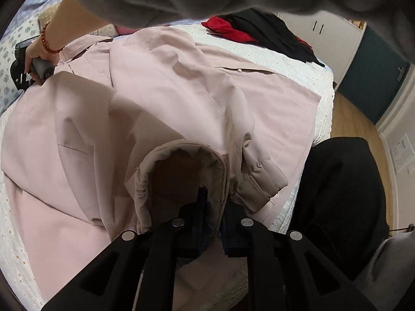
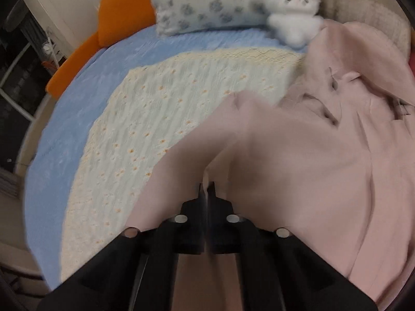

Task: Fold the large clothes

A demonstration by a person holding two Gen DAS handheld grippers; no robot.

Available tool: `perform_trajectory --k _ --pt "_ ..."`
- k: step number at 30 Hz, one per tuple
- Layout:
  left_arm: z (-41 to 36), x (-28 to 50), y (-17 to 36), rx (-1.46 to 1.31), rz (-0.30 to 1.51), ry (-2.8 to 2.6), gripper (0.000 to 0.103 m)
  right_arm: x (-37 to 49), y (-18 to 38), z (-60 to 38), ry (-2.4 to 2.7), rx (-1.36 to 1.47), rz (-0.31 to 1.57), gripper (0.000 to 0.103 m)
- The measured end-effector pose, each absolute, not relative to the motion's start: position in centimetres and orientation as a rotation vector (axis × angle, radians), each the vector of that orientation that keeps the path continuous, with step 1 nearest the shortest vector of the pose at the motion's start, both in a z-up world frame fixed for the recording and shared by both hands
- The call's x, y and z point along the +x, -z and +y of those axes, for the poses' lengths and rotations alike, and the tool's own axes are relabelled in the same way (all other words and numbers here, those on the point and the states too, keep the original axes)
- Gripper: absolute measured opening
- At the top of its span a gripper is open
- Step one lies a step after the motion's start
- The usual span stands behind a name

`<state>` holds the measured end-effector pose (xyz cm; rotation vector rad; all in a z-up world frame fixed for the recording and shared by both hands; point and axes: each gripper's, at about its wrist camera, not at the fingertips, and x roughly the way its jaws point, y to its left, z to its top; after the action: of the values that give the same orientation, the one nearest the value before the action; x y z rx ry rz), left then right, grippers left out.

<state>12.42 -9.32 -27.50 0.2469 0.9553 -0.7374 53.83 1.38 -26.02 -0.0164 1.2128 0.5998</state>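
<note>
Left wrist view: a pink coat point(image 1: 166, 98) is seen spread over the bed point(image 1: 306, 64), on its white quilt. The left hand-held gripper point(image 1: 212, 202) is closed on the sleeve cuff point(image 1: 181, 176), one finger inside the opening and the other outside it. The right hand-held gripper point(image 1: 28, 70) is seen at the coat's far edge, held in a hand; its jaws cannot be made out from here. A red and black clothes pile point(image 1: 262, 33) lies beyond.

Right wrist view: the right hand-held gripper point(image 2: 207, 189) is closed almost fully on a fold of the coat point(image 2: 298, 160), beside a plush toy point(image 2: 290, 7). The picture is blurred. The thin pinch could be lost if the fabric is pulled hard, and the cuff could slip off the single inner finger.
</note>
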Motion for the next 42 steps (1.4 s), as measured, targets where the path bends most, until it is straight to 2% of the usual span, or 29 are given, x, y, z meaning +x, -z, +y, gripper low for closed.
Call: perform_trajectory --k 4,9,12,13,15,16,17,19,22,24,26,27,28,31,33,34,38,40,42 --pt "-8.4 13.1 27.6 0.197 0.976 0.718 0.019 54.5 24.0 0.0 -0.529 -0.026 1.079 0.002" --pt "-9.1 13.2 28.2 0.222 0.991 0.705 0.019 55.3 27.8 -2.0 -0.491 0.029 1.123 0.002" --pt "-9.4 13.3 28.4 0.228 0.989 0.7 0.022 54.6 29.1 -2.3 -0.506 0.009 1.073 0.007" --pt "-9.4 13.4 28.3 0.23 0.987 0.696 0.023 54.3 29.0 -2.1 -0.513 -0.013 1.057 0.012" --pt "-9.4 13.3 28.2 0.238 0.978 0.689 0.025 53.5 28.0 -1.7 -0.528 -0.083 1.053 0.041" --pt "-9.5 13.2 28.1 0.247 0.972 0.68 0.031 52.9 27.0 -1.5 -0.534 -0.12 1.044 0.065" --pt "-9.6 13.1 27.9 0.264 0.967 0.654 0.035 52.0 25.6 -1.6 -0.536 -0.159 1.022 0.066" --pt "-9.7 12.8 27.4 0.29 0.951 0.61 0.054 49.6 22.0 -2.1 -0.581 -0.211 0.965 0.066" --pt "-9.4 11.5 25.0 0.248 0.934 0.621 0.069 43.7 16.0 -4.3 -0.69 -0.249 0.886 0.066" --pt "-8.7 10.2 22.2 0.206 0.912 0.666 0.073 38.0 12.9 -6.5 -0.796 -0.265 0.843 0.066" --pt "-7.4 8.9 19.0 0.172 0.85 0.705 0.082 33.2 11.4 -8.1 -0.846 -0.304 0.822 0.05" --pt "-6.6 8.4 17.8 0.161 0.82 0.706 0.085 30.9 11.0 -8.9 -0.869 -0.316 0.819 0.047" --pt "-5.3 8.1 16.2 0.152 0.78 0.686 0.086 28.4 10.8 -10.1 -0.891 -0.317 0.815 0.041" --pt "-1.2 10.2 13.0 0.143 0.72 0.545 0.089 22.8 11.8 -14.2 -0.864 -0.286 0.85 0.042" --pt "2.0 14.2 12.5 0.096 0.738 0.419 0.089 20.6 13.0 -16.6 -0.81 -0.248 0.905 0.047" --pt "3.1 15.8 12.6 0.073 0.75 0.39 0.089 19.8 13.6 -17.3 -0.798 -0.229 0.939 0.055" --pt "8.0 26.0 16.5 -0.067 0.874 0.264 0.086 16.9 16.8 -20.4 -0.777 -0.086 1.119 0.057" --pt "10.4 30.2 19.0 -0.218 0.94 0.241 0.08 15.5 17.8 -21.3 -0.785 -0.015 1.184 0.058" --pt "12.2 32.8 21.1 -0.371 0.981 0.25 0.079 14.4 17.9 -21.7 -0.817 0.006 1.179 0.058"
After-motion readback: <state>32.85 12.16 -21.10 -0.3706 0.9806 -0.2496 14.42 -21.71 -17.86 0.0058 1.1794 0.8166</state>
